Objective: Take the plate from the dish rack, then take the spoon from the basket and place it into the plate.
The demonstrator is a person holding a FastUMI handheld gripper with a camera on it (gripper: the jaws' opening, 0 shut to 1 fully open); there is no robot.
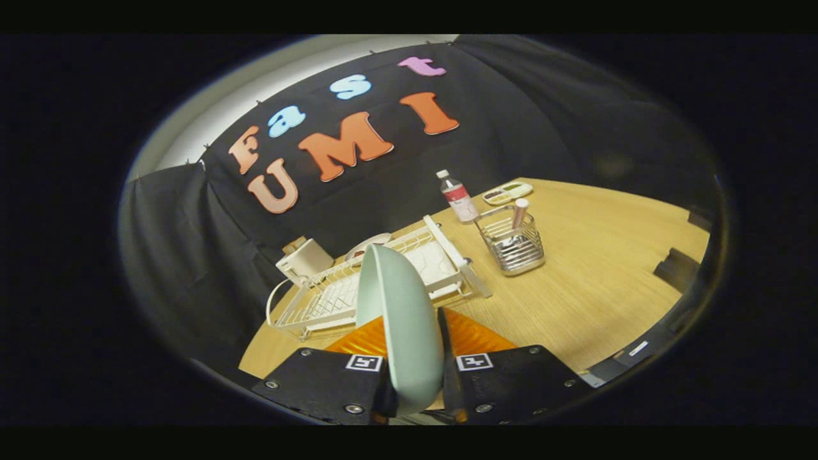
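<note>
A pale green plate (399, 319) stands on edge between my fingers, and my gripper (415, 383) is shut on its rim. The plate is lifted clear in front of the white wire dish rack (358, 287), which lies just beyond it on the wooden table. Further off, beyond the right finger, stands a metal wire basket (514, 246) with a pink-handled spoon (519, 214) upright in it. Another whitish dish (367, 246) rests at the rack's far side.
A clear bottle with a red label (457, 197) stands behind the basket, and a small divided tray (508, 190) lies past it. A white box-like item (305, 260) sits at the rack's far left. Bare wooden table (607, 268) stretches right of the basket.
</note>
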